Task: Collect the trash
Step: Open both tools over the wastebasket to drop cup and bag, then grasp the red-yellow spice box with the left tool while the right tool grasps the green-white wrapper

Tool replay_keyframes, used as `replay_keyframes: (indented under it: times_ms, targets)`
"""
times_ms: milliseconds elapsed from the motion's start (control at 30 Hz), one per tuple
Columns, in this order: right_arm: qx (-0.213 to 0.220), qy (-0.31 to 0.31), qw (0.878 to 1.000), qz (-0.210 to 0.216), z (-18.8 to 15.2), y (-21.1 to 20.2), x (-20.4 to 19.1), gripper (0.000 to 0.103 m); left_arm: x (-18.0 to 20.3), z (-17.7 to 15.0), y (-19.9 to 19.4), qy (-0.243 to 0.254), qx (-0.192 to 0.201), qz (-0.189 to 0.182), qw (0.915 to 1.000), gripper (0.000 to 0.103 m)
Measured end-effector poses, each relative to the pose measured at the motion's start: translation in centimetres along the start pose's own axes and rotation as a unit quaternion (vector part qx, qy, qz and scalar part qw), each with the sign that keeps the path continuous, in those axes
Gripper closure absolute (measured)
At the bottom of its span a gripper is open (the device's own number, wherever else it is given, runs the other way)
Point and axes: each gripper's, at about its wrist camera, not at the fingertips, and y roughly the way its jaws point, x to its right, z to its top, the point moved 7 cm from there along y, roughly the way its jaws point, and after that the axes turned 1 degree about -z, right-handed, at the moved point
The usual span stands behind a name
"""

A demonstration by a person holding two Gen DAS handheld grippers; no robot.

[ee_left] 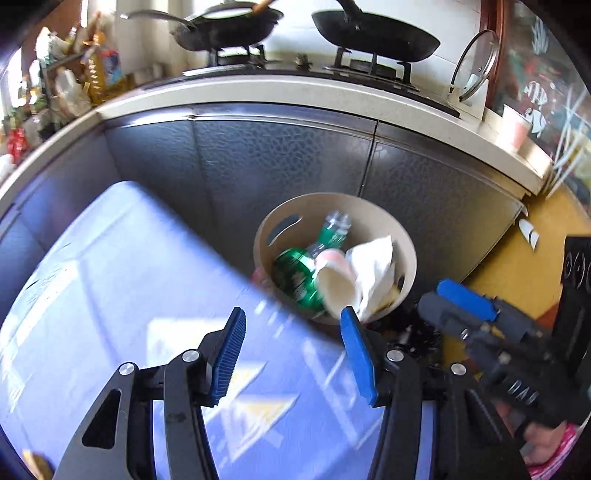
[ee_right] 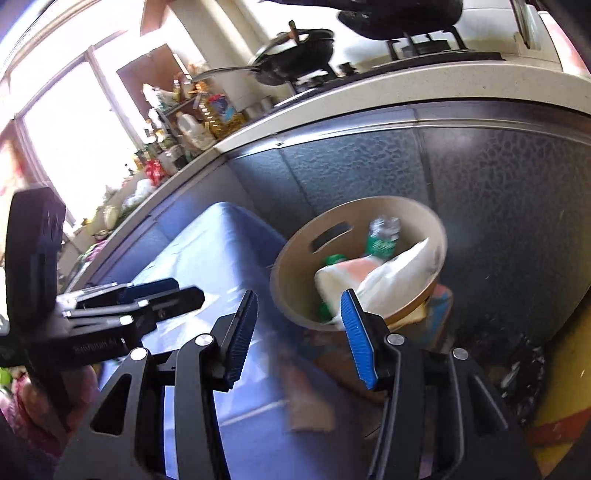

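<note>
A beige round bin (ee_left: 266, 230) stands on the floor against the cabinet. Inside it lie a green-labelled plastic bottle (ee_left: 334, 229), a green can (ee_left: 293, 271), a pink and white paper cup (ee_left: 334, 284) and a crumpled white tissue (ee_left: 375, 271). My left gripper (ee_left: 293, 317) is open and empty, hovering over the blue-clothed table (ee_left: 110, 277) just short of the bin. To its right is my right gripper (ee_left: 463, 297). In the right wrist view, my right gripper (ee_right: 299, 301) is open and empty in front of the bin (ee_right: 295, 258), with the left gripper (ee_right: 162, 293) at the left.
Behind the bin are dark textured cabinet doors (ee_left: 280, 155) under a pale counter (ee_left: 295, 92) that carries a stove with two woks (ee_left: 373, 33) and a glass lid (ee_left: 474, 64). Bottles (ee_right: 218, 110) crowd the counter's left. A yellow floor (ee_left: 517, 258) and dark debris (ee_right: 524, 373) lie to the right.
</note>
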Motion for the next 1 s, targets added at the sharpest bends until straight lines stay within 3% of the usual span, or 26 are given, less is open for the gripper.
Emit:
replay_keyframes:
  times_ms: [233, 400, 433, 533, 633, 667, 733, 800, 867, 1000]
  targets:
    - [-0.044, -0.002, 0.998, 0.044, -4.6, -0.1, -6.7, 0.055, -5.0, -6.7, -5.4, -0.025, 0.001, 0.034, 0.9991, 0.049]
    - [-0.1, -0.022, 0.992, 0.076, -9.1, 1.2, -12.7, 0.055, -10.4, -12.2, -9.8, -0.074, 0.008, 0.056, 0.9956, 0.049]
    - [-0.112, -0.031, 0.99, 0.08, -10.1, 1.5, -14.0, 0.055, -11.9, -13.5, -11.0, -0.088, 0.013, 0.065, 0.9939, 0.045]
    - [-0.144, -0.067, 0.983, 0.089, -12.4, 2.5, -17.5, 0.055, -16.4, -16.6, -14.3, -0.134, 0.033, 0.105, 0.9848, 0.036]
    - [-0.166, -0.08, 0.979, 0.093, -13.8, 3.7, -20.0, 0.055, -22.2, -19.7, -17.2, -0.19, 0.049, 0.174, 0.9651, 0.022]
    - [-0.169, -0.08, 0.978, 0.094, -14.0, 4.1, -20.6, 0.055, -24.2, -20.8, -17.7, -0.208, 0.045, 0.202, 0.956, 0.021]
    - [-0.17, -0.085, 0.978, 0.09, -14.2, 5.0, -21.6, 0.052, -26.9, -22.6, -17.5, -0.238, 0.026, 0.216, 0.9464, 0.021]
    - [-0.161, -0.1, 0.979, 0.079, -14.2, 5.6, -22.5, 0.048, -27.9, -23.4, -16.7, -0.259, 0.016, 0.2, 0.9449, 0.021]
    - [-0.154, -0.108, 0.979, 0.077, -13.7, 6.4, -23.3, 0.048, -27.7, -23.6, -15.8, -0.255, 0.015, 0.194, 0.947, 0.013]
    - [-0.179, -0.108, 0.975, 0.071, -13.9, 8.3, -23.9, 0.058, -27.3, -23.6, -13.6, -0.235, -0.002, 0.205, 0.9502, 0.016]
